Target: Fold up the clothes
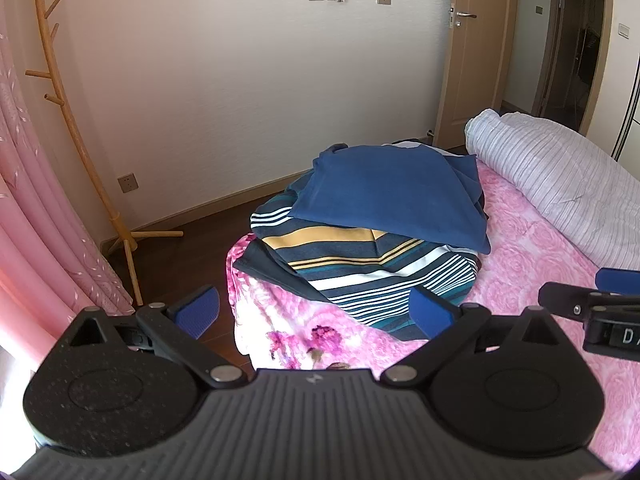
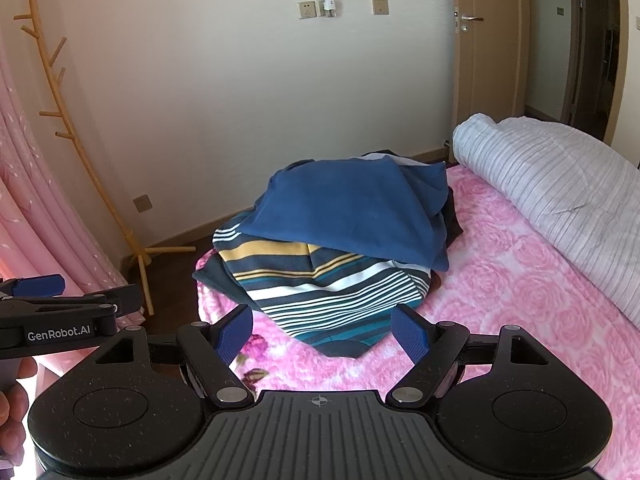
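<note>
A pile of clothes lies at the corner of the bed. On top is a blue garment [image 1: 384, 196] [image 2: 352, 216], loosely folded. Under it is a striped garment [image 1: 372, 272] [image 2: 324, 284] in navy, white, yellow and teal. My left gripper [image 1: 316, 312] is open just short of the pile, with nothing between its blue pads. My right gripper [image 2: 324, 332] is open too, its pads empty, near the striped garment's front edge. Each gripper shows at the edge of the other's view, the right gripper [image 1: 592, 296] at the right and the left gripper [image 2: 60, 296] at the left.
The bed has a pink rose-patterned cover [image 1: 520, 280] [image 2: 520, 300]. A rolled striped quilt [image 1: 560, 184] [image 2: 560, 184] lies along the right. A wooden coat stand [image 1: 80, 140] and pink curtains [image 1: 36, 220] are at the left. A door [image 1: 468, 60] is ajar behind. A hand [image 2: 12, 400] holds the left gripper.
</note>
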A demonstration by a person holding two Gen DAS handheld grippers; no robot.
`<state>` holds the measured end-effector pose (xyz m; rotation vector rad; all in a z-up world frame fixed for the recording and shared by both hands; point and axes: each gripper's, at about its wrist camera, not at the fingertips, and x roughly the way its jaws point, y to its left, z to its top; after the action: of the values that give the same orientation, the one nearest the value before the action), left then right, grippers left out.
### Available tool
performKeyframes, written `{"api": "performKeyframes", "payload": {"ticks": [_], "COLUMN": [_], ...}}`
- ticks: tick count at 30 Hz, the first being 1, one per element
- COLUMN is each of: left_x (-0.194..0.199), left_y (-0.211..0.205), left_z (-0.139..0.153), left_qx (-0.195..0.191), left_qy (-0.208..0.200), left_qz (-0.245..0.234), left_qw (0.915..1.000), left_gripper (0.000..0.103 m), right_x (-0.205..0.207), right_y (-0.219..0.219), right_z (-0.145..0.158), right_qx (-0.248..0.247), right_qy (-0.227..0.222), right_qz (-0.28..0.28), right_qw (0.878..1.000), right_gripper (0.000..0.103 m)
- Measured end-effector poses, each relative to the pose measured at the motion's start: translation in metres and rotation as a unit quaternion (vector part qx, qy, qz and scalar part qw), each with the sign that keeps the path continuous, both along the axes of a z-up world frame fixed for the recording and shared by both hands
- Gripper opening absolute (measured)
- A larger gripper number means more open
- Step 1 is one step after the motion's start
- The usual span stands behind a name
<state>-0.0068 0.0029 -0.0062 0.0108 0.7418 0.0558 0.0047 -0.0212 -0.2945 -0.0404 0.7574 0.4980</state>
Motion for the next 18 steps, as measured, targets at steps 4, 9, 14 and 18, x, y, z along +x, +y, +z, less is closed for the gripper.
{"api": "performKeyframes", "payload": {"ticks": [4, 9, 14, 18], "left_x": [0.0, -0.001, -0.003, -0.004], "left_y": [-0.002, -0.005, -0.008, -0.009], "left_z": [0.0, 0.0, 0.001, 0.002], "left_qx": [0.001, 0.002, 0.004, 0.005], "left_qy": [0.001, 0.0, -0.001, 0.0], "left_qz": [0.001, 0.001, 0.003, 0.006], "left_qw": [1.0, 1.0, 1.0, 1.0], "left_gripper": [0.1, 0.1, 0.1, 0.1], "right_x": [0.001, 0.003, 0.005, 0.006], "right_y": [-0.002, -0.006, -0.01, -0.012], "right_z": [0.0, 0.0, 0.0, 0.001], "right_qx": [0.0, 0.002, 0.004, 0.003], "right_qy": [0.002, 0.002, 0.003, 0.003], "right_qz": [0.0, -0.001, 0.001, 0.004], "right_qw": [1.0, 1.0, 1.0, 1.0], "right_gripper": [0.079, 0.079, 0.079, 0.079]}}
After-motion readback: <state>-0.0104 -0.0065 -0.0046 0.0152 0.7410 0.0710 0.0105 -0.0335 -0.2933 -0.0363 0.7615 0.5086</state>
